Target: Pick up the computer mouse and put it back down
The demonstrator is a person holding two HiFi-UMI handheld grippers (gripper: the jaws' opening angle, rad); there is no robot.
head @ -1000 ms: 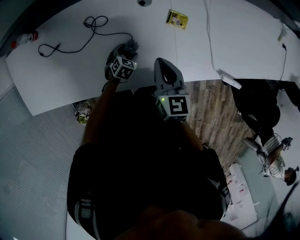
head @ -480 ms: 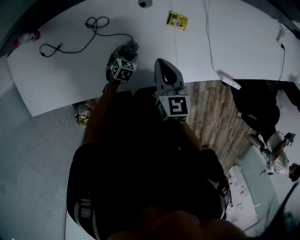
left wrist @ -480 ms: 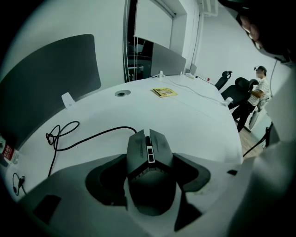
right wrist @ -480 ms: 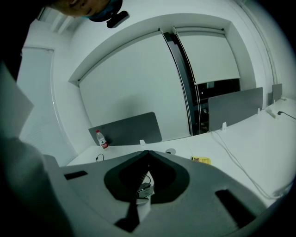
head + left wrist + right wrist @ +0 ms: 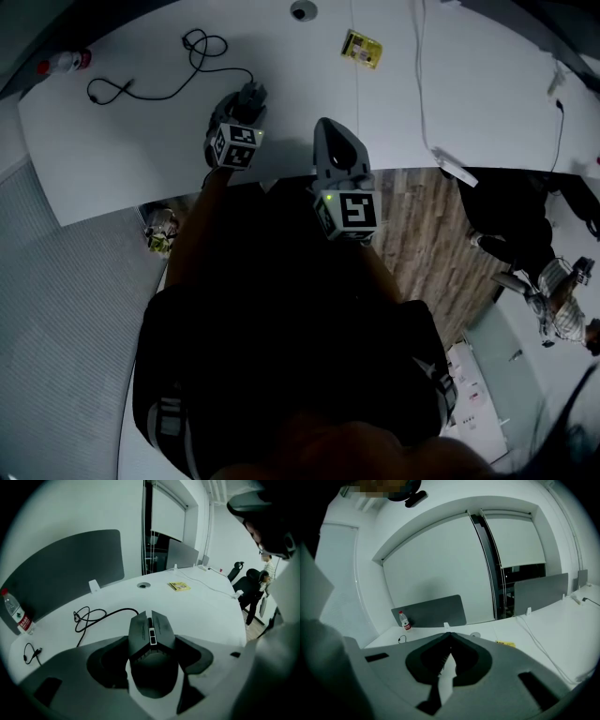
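A dark wired computer mouse point(image 5: 152, 653) sits between the left gripper's point(image 5: 152, 639) jaws, whose pads press its sides. Those jaws have just been closing, with the mouse between them. From the head view, the left gripper point(image 5: 246, 101) holds the mouse point(image 5: 251, 96) over the white desk point(image 5: 112, 141) near its front edge. The mouse's black cable point(image 5: 93, 618) runs off in loops to the left. My right gripper point(image 5: 449, 634) is shut on nothing, and it hangs at the desk's front edge point(image 5: 330, 141).
A plastic bottle point(image 5: 66, 62) lies at the desk's far left and a yellow packet point(image 5: 361, 49) at the back. A white cable point(image 5: 422, 84) crosses the desk on the right. A black office chair point(image 5: 511, 206) and a person point(image 5: 553, 309) are off to the right.
The left gripper, with the mouse between its jaws, has shifted a little to the left over the desk. The right gripper has stayed where it was.
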